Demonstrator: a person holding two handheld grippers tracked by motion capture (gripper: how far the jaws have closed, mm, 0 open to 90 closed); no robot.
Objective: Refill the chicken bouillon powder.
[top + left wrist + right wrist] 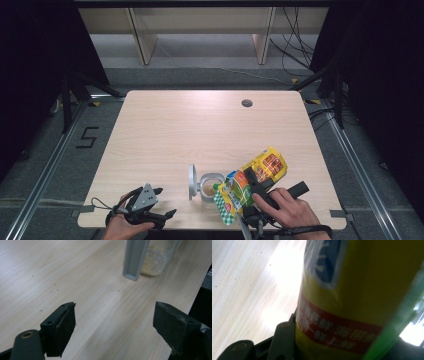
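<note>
where the high view looked down on the light wooden table (pixel 200 125), the left gripper (pixel 150 207) sat at the near left edge in the person's left hand (pixel 122 227), its jaws spread wide with nothing between them. the left gripper view showed that gap plainly, bare tabletop lying between the two black pads (pixel 62 327), and ahead of them the base of a clear plastic jar (pixel 160 260) with a layer of pale crumbly powder at its bottom. a grey flip lid (pixel 135 258) hung down in front of the jar in that view, hiding part of it. from above, the same jar (pixel 210 185) stood near the front edge at the middle of the table, its mouth open and its lid (pixel 192 181) swung up on the left side. just right of the jar, a yellow food pouch (pixel 262 167) with a red label was held tilted by the right gripper (pixel 255 182), its green, checked lower end (pixel 227 202) pointing toward the jar and touching or nearly touching its rim; which, i could not tell. the right gripper view was pressed close to the pouch (pixel 362 290): yellow film, a red band of white characters and a blue patch, with a black jaw closed against its left side. the person's right hand (pixel 285 207) gripped the handle behind it. farther back on the right, a round cable hole (pixel 246 103) sat in the tabletop, well apart from everything.
</note>
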